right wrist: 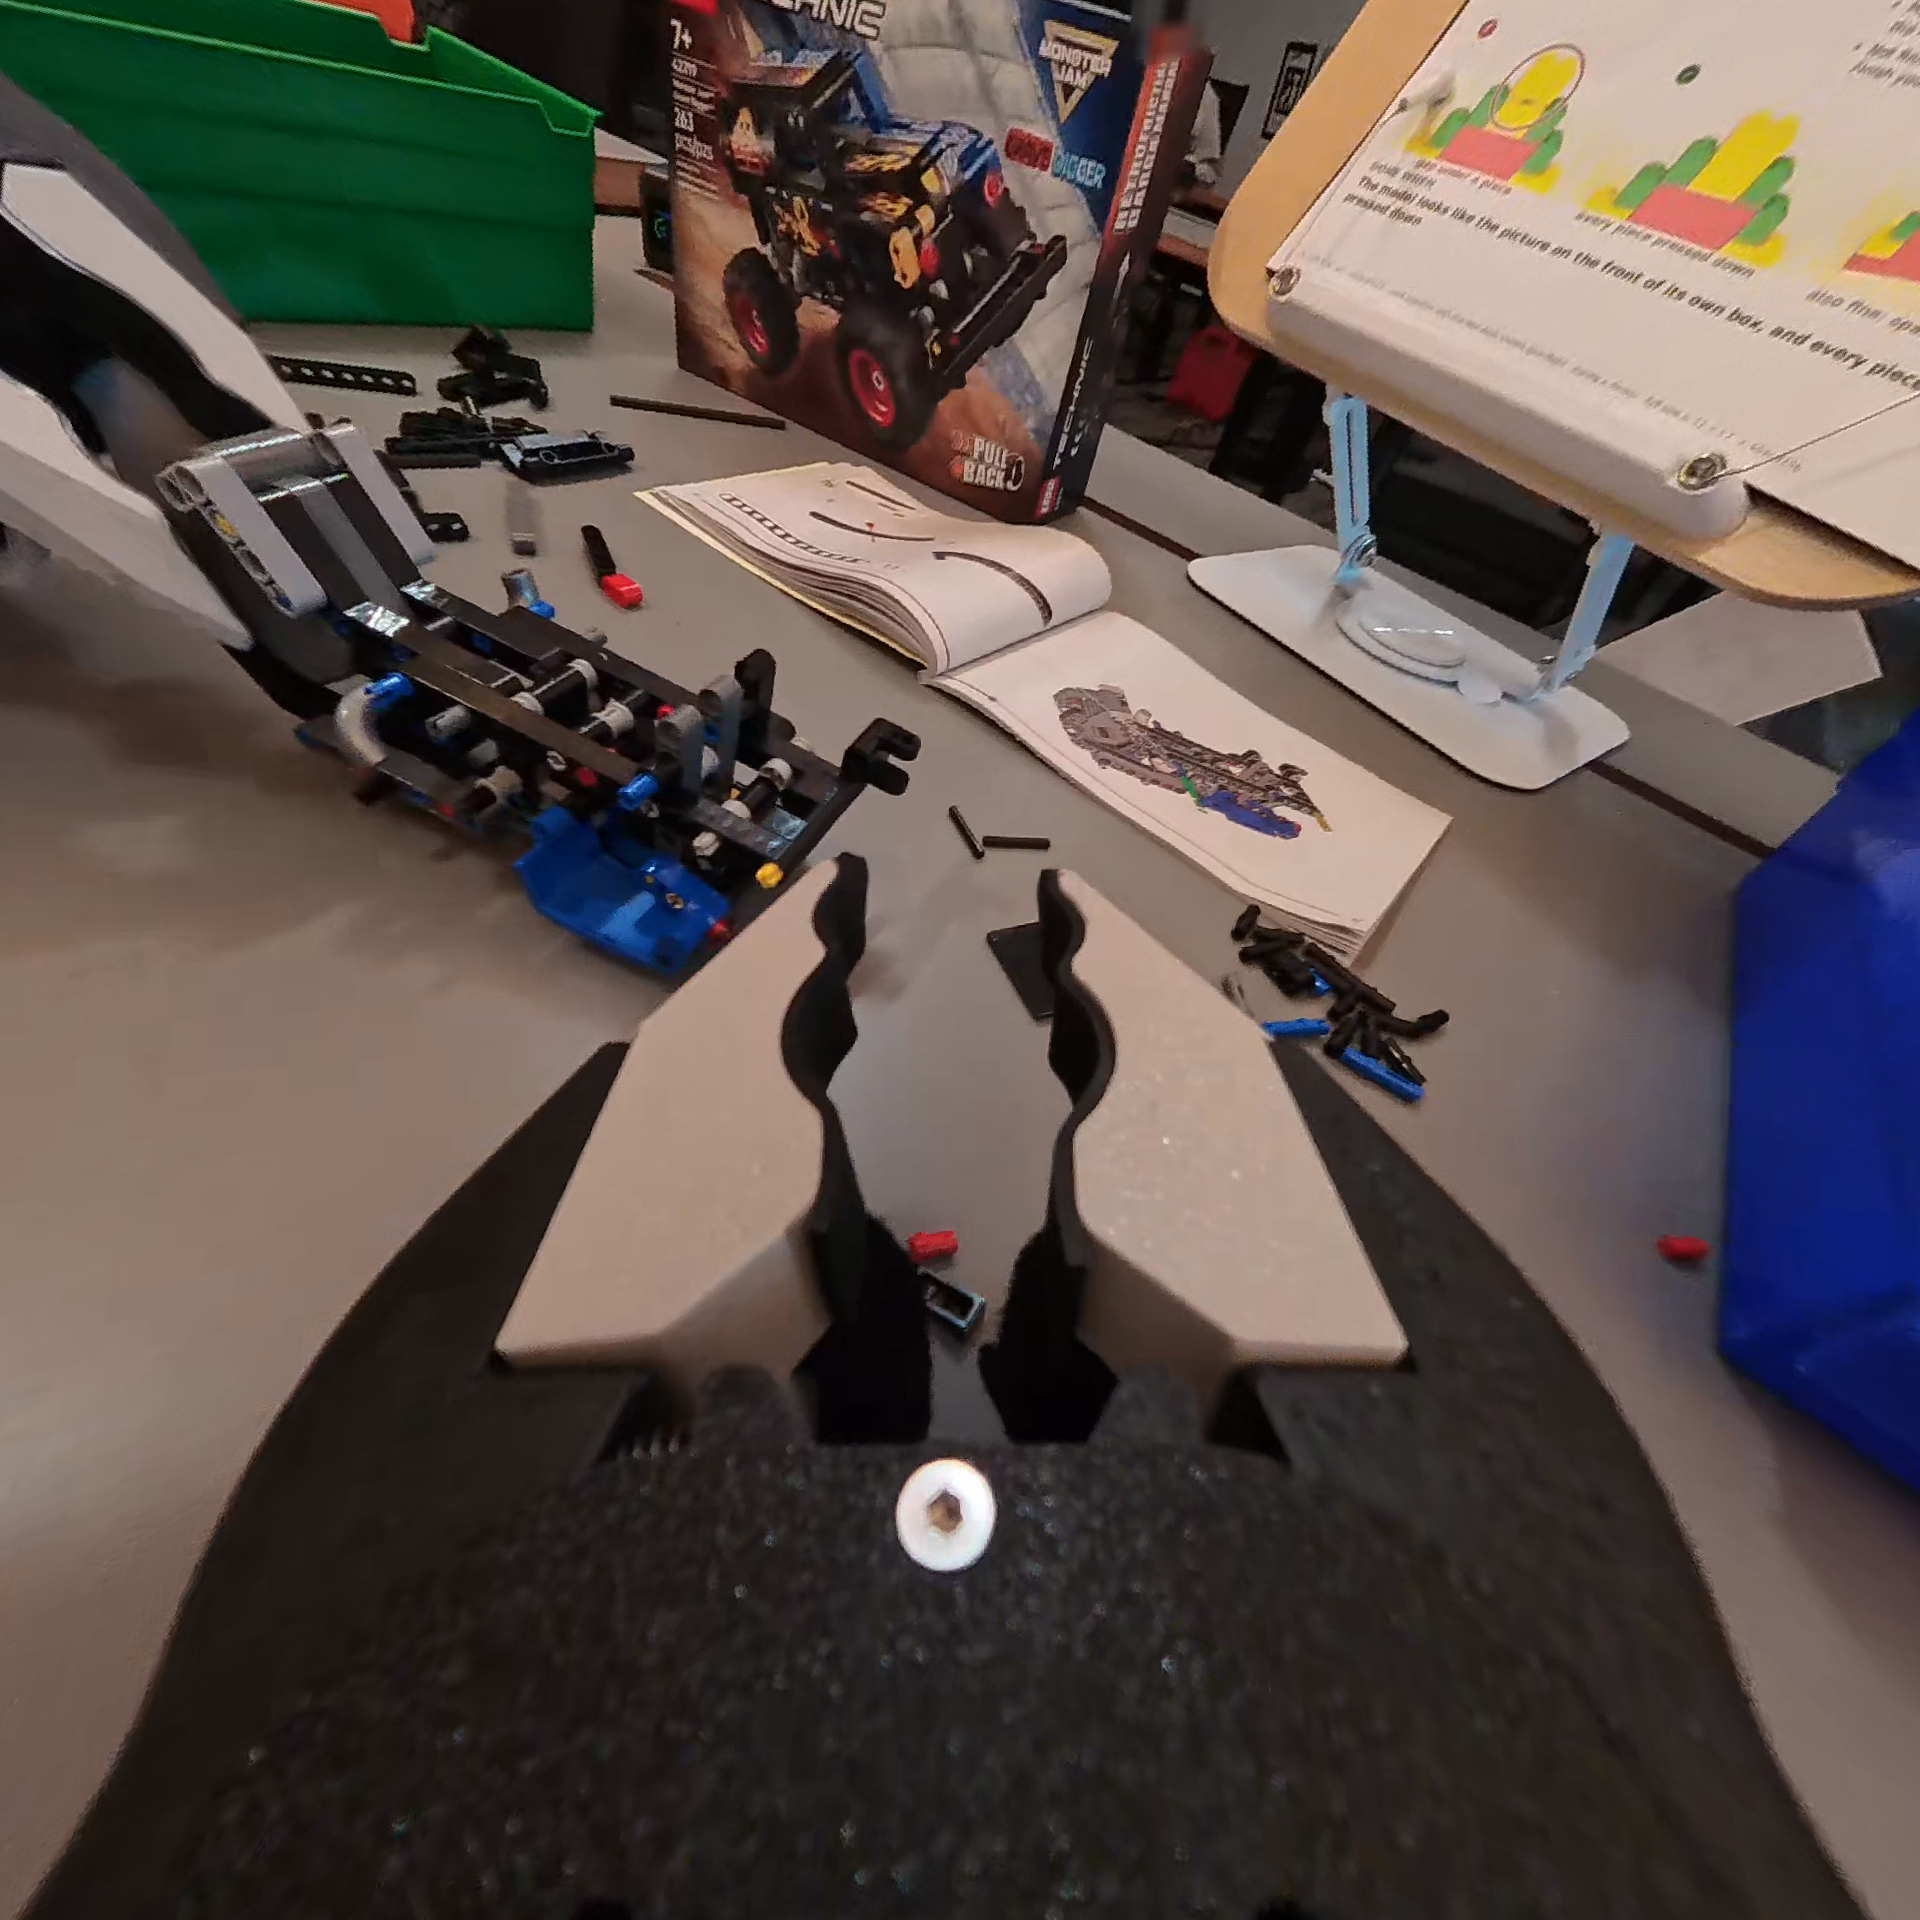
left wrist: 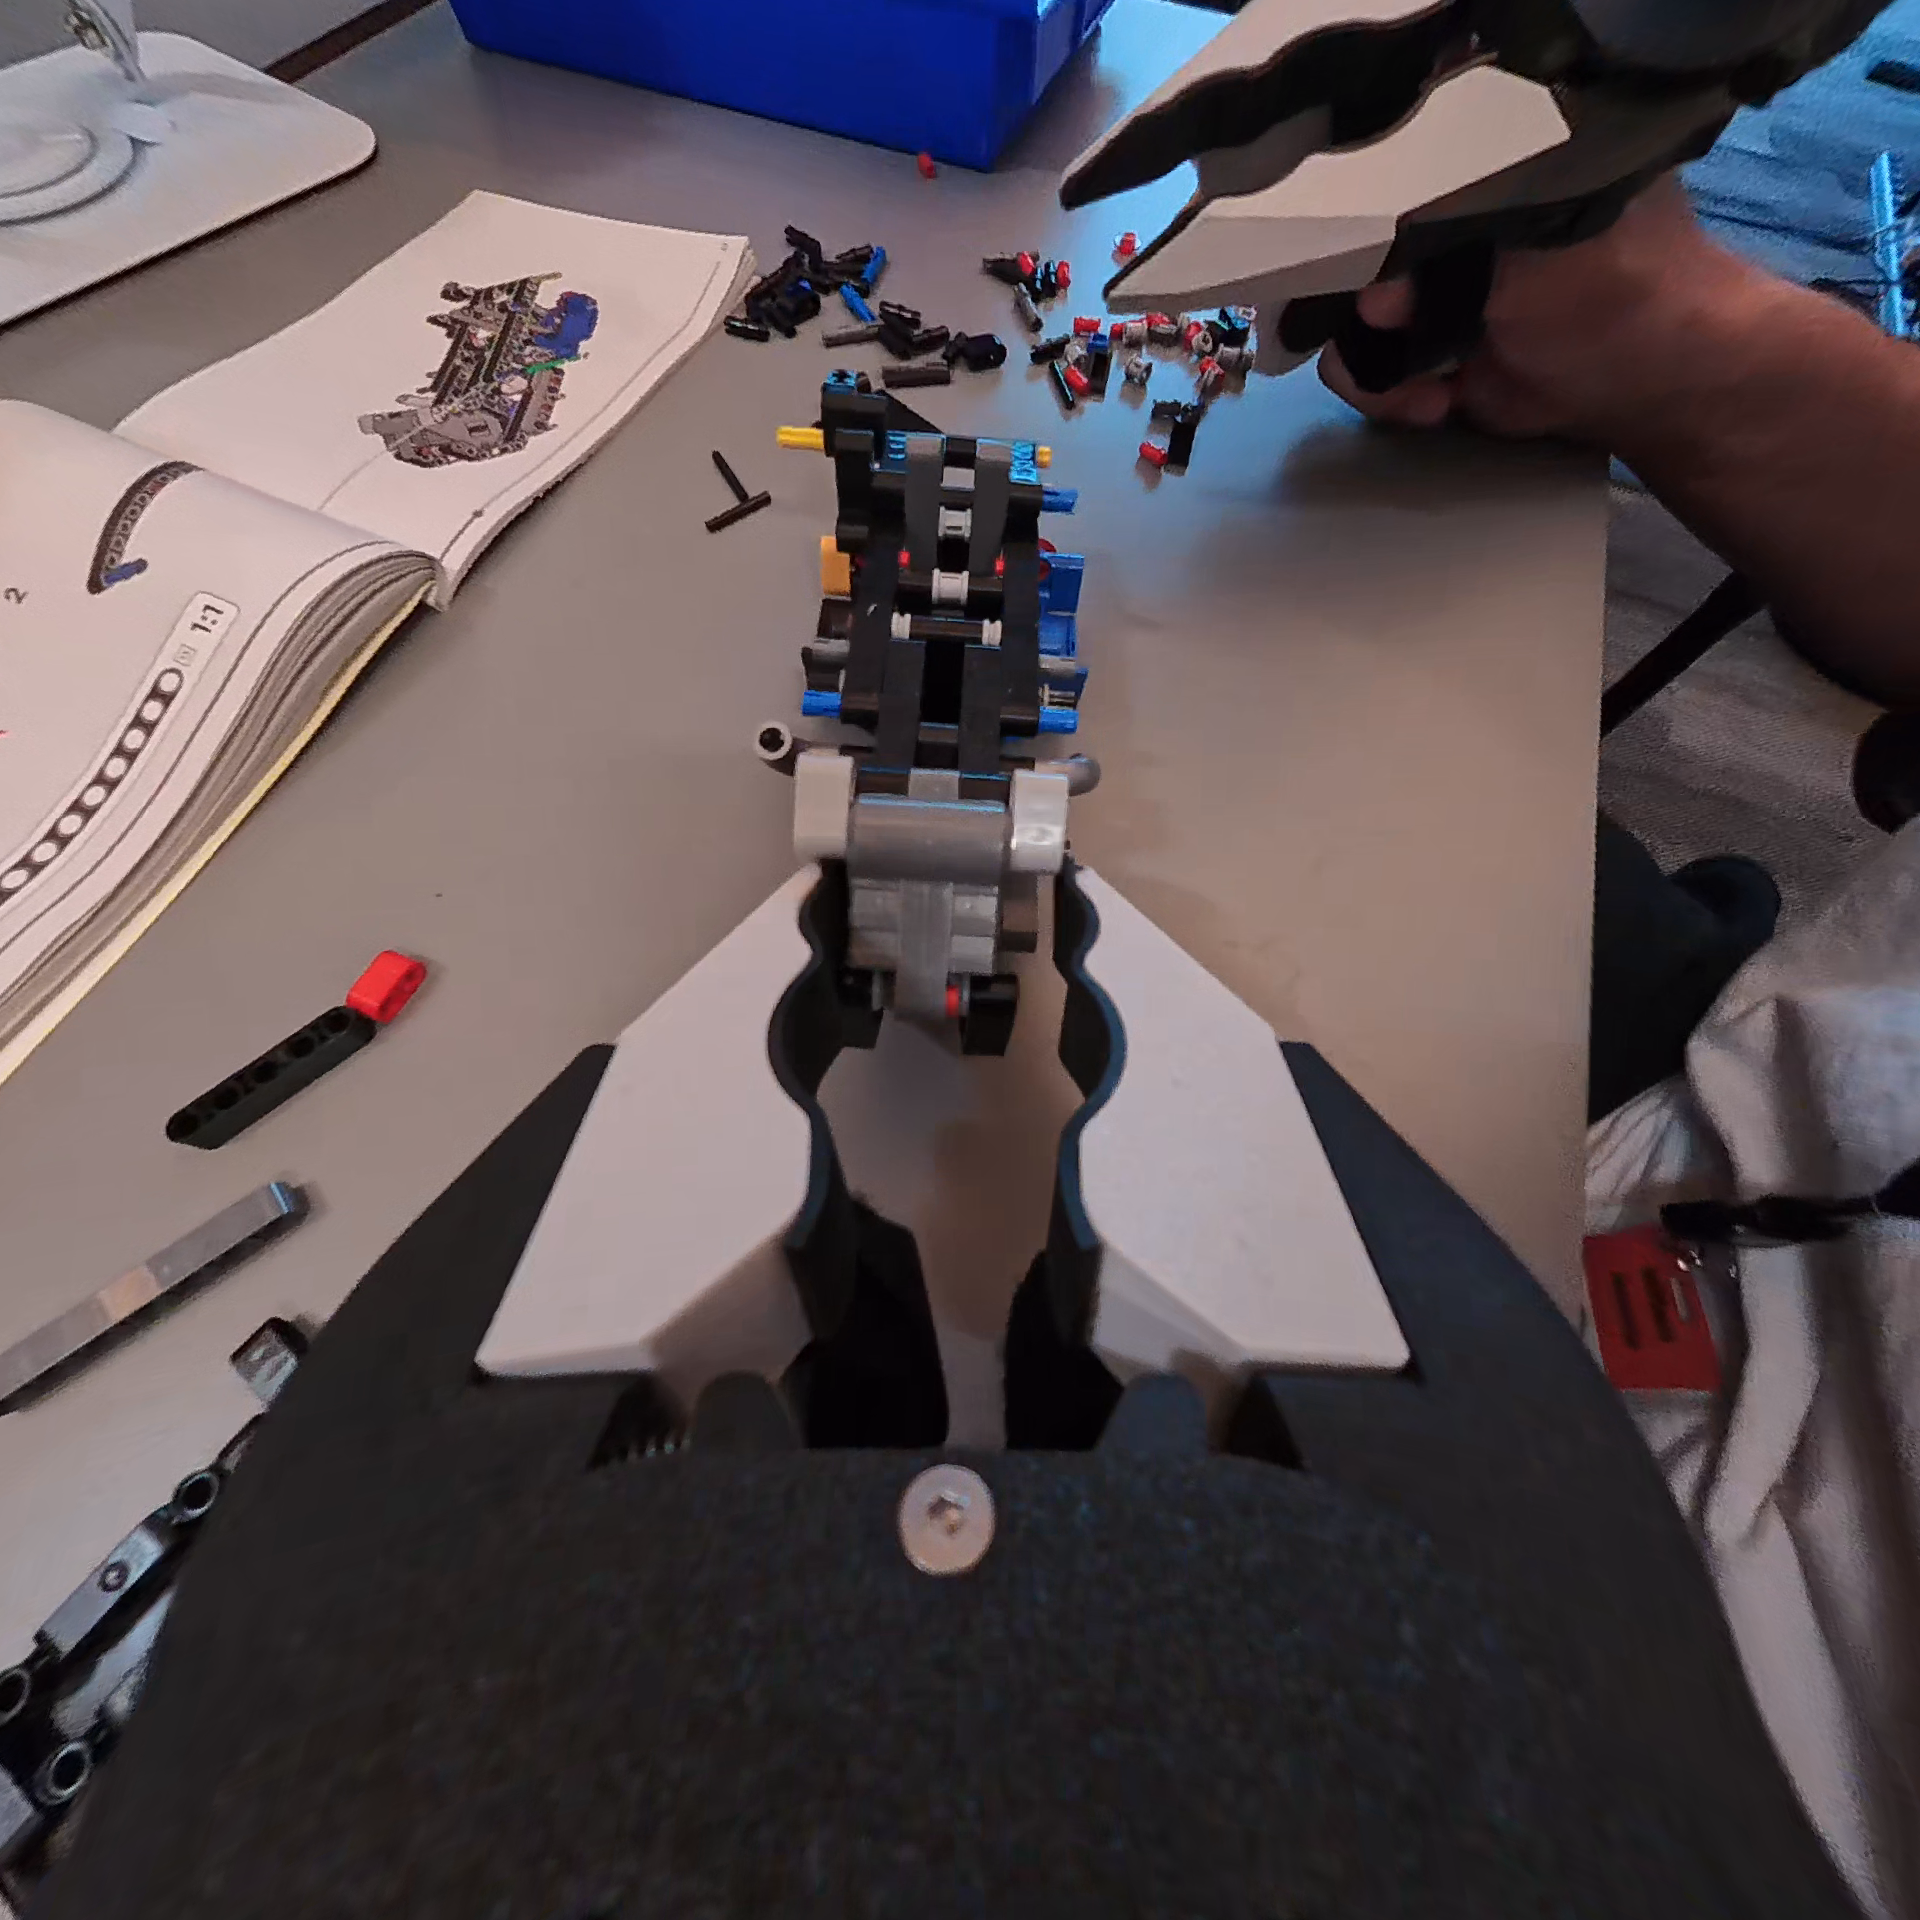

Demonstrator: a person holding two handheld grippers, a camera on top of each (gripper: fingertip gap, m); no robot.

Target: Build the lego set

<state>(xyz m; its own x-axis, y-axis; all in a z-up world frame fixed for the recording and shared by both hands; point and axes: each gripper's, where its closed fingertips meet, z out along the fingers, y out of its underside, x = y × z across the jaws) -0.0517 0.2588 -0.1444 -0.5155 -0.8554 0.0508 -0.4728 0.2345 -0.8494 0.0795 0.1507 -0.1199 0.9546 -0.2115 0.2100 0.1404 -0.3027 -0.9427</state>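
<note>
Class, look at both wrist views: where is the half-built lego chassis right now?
The lego chassis lies mid-table, its grey end gripped by the left gripper. In the right wrist view it sits left of the open instruction booklet, just ahead of the open right gripper.

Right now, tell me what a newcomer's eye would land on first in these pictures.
First, the half-built black-and-blue chassis at the table's middle, its grey end clamped in the left gripper. Next, the right gripper, open and empty, hovering above the table near the chassis's blue end. Then the open instruction booklet left of the chassis and the scattered black, red and blue pins beyond it.
</note>
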